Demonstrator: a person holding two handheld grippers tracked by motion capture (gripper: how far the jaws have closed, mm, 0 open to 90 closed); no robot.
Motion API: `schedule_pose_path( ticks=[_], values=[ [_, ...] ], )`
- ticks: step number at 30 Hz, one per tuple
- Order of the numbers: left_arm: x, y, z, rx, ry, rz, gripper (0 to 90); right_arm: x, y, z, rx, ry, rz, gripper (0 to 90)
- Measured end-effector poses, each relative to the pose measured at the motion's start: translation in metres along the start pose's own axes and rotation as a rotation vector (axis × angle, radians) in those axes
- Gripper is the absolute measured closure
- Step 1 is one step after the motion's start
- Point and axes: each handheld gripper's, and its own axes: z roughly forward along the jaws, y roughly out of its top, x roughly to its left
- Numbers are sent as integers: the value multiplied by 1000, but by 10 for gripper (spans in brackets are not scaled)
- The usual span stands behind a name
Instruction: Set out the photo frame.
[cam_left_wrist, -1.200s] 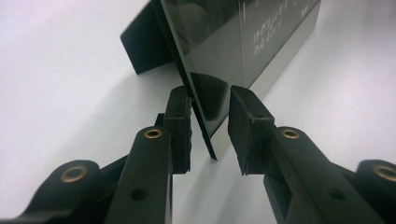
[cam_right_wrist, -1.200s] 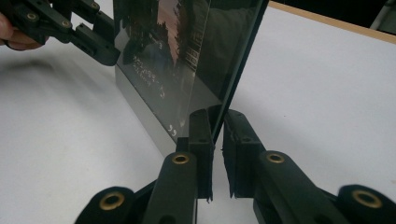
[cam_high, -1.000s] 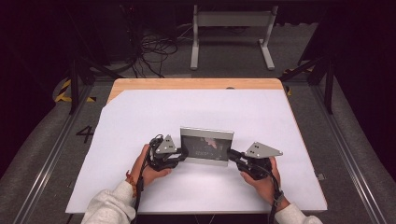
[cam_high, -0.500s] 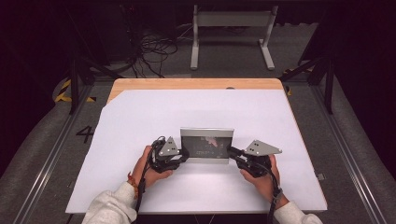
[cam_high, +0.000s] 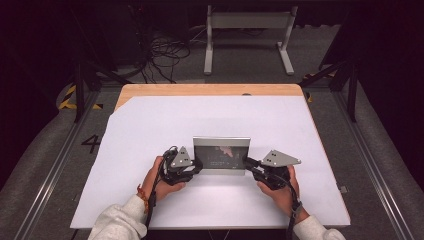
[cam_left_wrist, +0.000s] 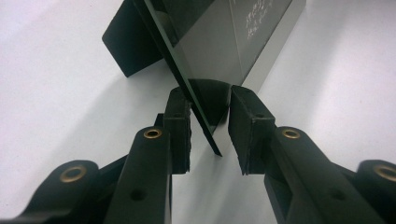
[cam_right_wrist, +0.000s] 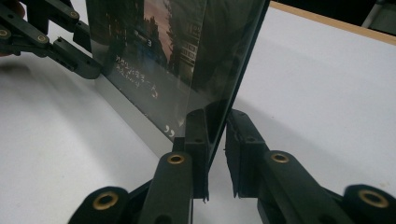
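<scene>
A dark glass picture panel (cam_high: 221, 156) with a grey lower strip stands upright on the white sheet (cam_high: 150, 125) near the front middle. My left gripper (cam_high: 197, 164) is at its left edge; in the left gripper view the thin edge of the panel (cam_left_wrist: 224, 42) runs slantwise between the pads, and the left gripper (cam_left_wrist: 210, 100) is shut on it. My right gripper (cam_high: 247, 162) is at the right edge, and the right gripper (cam_right_wrist: 215, 116) is shut on the panel (cam_right_wrist: 163, 60). A black prop (cam_left_wrist: 126, 46) juts from the panel's back. The left gripper (cam_right_wrist: 93, 70) shows at the far edge.
The white sheet covers a wooden table whose bare edge (cam_high: 200, 90) shows at the back. Beyond it, on the floor, stand a grey metal frame (cam_high: 247, 20) and loose cables (cam_high: 165, 55). Metal rails (cam_high: 55, 165) run along both sides of the table.
</scene>
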Motion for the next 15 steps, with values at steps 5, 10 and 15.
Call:
schedule_pose_path(
  ticks=[5,10,15],
  values=[
    [0,0,0,1,4,2,698,0,0,0,5,-1,-6,796],
    [0,1,0,5,9,11,696,1,-1,1,11,-3,-13,794],
    [-1,2,0,17,19,28,696,2,0,1,32,-10,-41,795]
  ],
)
